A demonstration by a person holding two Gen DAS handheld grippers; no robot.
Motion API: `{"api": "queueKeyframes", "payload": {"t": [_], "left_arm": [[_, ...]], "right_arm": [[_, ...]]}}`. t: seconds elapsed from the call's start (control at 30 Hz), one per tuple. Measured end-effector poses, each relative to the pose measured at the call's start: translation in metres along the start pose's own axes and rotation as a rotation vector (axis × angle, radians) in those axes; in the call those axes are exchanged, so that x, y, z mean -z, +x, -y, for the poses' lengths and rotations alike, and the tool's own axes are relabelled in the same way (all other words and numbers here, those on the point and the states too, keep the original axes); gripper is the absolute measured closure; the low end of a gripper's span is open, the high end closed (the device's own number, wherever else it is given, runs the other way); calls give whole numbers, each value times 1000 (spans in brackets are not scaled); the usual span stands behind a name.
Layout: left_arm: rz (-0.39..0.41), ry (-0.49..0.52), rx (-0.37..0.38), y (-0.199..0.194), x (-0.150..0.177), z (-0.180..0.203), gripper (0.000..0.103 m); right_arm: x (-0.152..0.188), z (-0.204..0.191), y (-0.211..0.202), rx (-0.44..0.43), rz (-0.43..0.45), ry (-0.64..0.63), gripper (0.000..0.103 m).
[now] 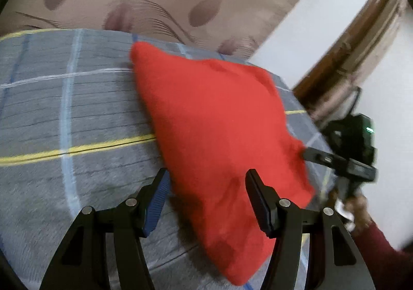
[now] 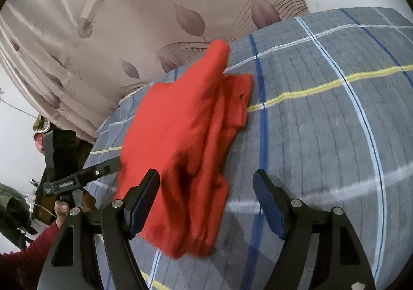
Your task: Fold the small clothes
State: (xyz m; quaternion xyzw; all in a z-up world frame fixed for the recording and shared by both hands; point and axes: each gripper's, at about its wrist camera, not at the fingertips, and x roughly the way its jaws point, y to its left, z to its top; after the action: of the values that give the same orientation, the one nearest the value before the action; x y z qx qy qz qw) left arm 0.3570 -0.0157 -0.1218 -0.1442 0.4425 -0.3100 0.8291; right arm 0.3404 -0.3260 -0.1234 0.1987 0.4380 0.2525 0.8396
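Red garment (image 1: 216, 140) lies mid-frame on the grey plaid blanket (image 1: 77, 114), folded over into a rough layered wedge, edges uneven. Left gripper (image 1: 206, 202) spread, gripping nothing. Right gripper (image 2: 206, 202) spread, empty. Judgement: first fold done; squaring up and a final fold remain.

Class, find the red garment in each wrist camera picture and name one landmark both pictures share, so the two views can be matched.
Left wrist view: the red garment fills the centre, running from upper left down to the bottom edge, partly between this tool's fingers.
Right wrist view: the red garment lies centre-left, bunched, its near end by this tool's left finger.
Shared landmark: the yellow stripe on the grey checked blanket, which meets the garment's edge in both.
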Motion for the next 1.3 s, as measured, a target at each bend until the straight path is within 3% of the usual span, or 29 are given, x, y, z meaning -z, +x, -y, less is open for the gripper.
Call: {"api": "queueKeyframes", "payload": {"t": [0.1, 0.23, 0.4, 0.63, 0.83, 0.93, 1.03, 1.2, 1.27, 1.3], "left_arm": [[-17, -21, 57, 9, -7, -9, 42], [-50, -152, 233, 21, -17, -38, 41], [-68, -241, 401, 30, -36, -57, 41], [-116, -291, 493, 47, -55, -61, 41], [-102, -257, 448, 46, -54, -48, 28], [-106, -187, 360, 44, -50, -33, 25], [-109, -119, 279, 50, -49, -19, 25], [-75, -150, 254, 56, -51, -17, 25], [-61, -178, 250, 55, -50, -20, 30], [-57, -190, 249, 55, -49, -23, 34]], "right_arm": [[-10, 5, 13, -13, -34, 3, 30], [-24, 8, 26, -63, -66, -6, 30], [-41, 12, 42, -142, -109, -14, 30], [-60, 12, 61, -193, -150, -37, 26], [-53, 1, 68, -248, -191, -45, 21], [-46, -7, 68, -286, -240, -80, 20], [-45, -2, 65, -305, -223, -65, 22], [-49, 2, 68, -348, -179, 4, 22], [-46, 2, 69, -359, -176, 18, 29], [-44, 5, 69, -357, -173, 33, 40]]}}
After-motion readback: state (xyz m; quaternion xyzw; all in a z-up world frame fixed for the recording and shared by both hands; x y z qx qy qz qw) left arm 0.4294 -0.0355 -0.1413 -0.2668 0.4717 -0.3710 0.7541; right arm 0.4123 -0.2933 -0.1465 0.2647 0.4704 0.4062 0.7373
